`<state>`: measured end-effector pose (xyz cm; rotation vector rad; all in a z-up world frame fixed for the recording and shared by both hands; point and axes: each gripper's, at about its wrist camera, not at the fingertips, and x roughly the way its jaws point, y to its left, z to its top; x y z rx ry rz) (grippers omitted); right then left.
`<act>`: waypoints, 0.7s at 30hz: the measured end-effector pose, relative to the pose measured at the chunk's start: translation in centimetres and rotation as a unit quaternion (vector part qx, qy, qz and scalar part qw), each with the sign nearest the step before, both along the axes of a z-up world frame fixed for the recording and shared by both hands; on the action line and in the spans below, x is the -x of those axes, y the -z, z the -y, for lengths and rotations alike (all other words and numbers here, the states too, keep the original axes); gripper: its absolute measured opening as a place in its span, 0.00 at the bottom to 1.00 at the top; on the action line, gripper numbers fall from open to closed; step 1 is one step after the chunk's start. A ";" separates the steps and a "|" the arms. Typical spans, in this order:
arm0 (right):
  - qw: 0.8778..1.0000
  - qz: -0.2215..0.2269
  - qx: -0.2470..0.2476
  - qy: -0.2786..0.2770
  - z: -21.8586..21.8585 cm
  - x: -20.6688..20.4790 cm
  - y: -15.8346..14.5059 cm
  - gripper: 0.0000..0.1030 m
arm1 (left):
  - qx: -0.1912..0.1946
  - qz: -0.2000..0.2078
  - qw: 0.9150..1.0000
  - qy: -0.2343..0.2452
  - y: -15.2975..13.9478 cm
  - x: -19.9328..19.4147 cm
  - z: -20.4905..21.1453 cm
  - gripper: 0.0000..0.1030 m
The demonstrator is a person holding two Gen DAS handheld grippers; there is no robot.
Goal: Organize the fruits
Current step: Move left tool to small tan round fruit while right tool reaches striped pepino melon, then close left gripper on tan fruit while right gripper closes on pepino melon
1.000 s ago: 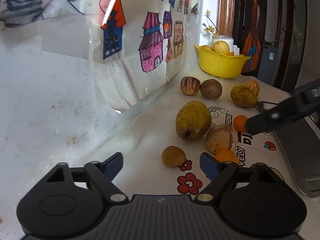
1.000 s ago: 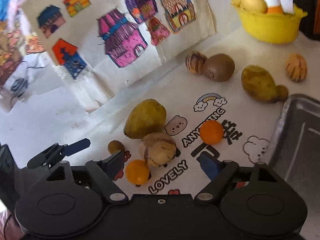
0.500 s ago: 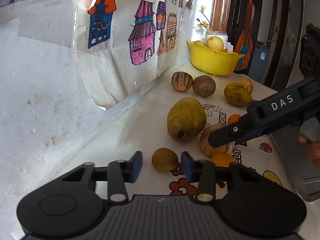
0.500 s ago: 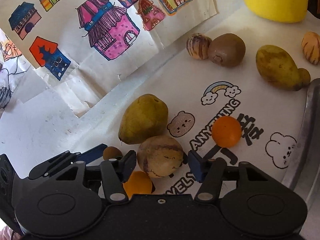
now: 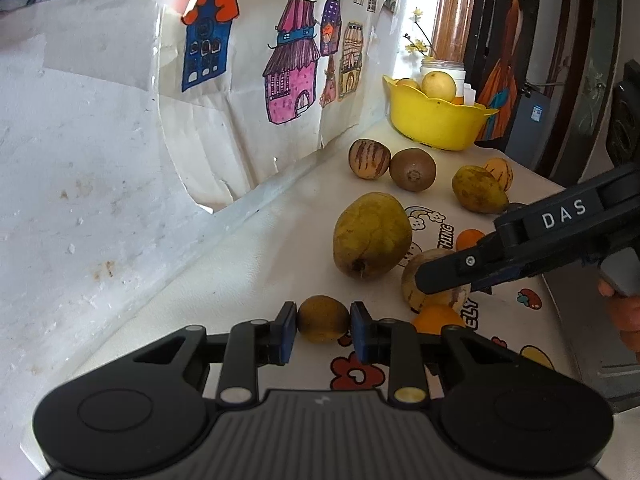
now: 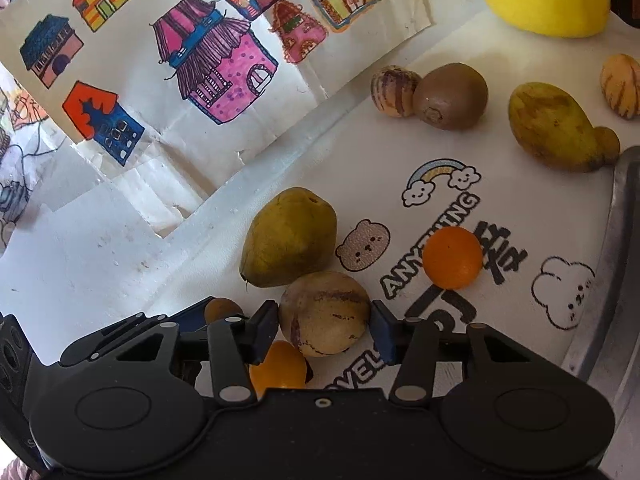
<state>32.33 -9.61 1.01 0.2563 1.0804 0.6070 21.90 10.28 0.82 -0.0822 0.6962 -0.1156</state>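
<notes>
Both grippers' jaws have just been closing: the left gripper (image 5: 323, 328) now pinches a small brown fruit (image 5: 323, 319), the right gripper (image 6: 325, 330) a striped pepino melon (image 6: 324, 312), both near the desk's (image 6: 520, 200) wall-side edge beside the large pear (image 6: 290, 238).

The table cover (image 6: 520, 184) is smooth, matt white sheeting printed with cartoons. The wall drawings (image 5: 292, 76) are creased paper under glossy clear film. The bowl (image 5: 436, 124) is shiny yellow plastic, and the tray (image 6: 616, 280) is dull grey metal. The kiwi (image 6: 452, 96) looks brown and fuzzy. The orange (image 6: 452, 258) has dimpled, faintly glossy peel. The pear (image 6: 288, 238) is matt, speckled green-yellow.
</notes>
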 end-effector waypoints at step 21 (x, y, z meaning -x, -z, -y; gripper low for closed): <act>0.993 0.044 -0.055 0.092 17.5 2.2 -4.3 0.50 | 0.007 0.054 0.997 0.060 -3.7 -2.4 10.9 0.30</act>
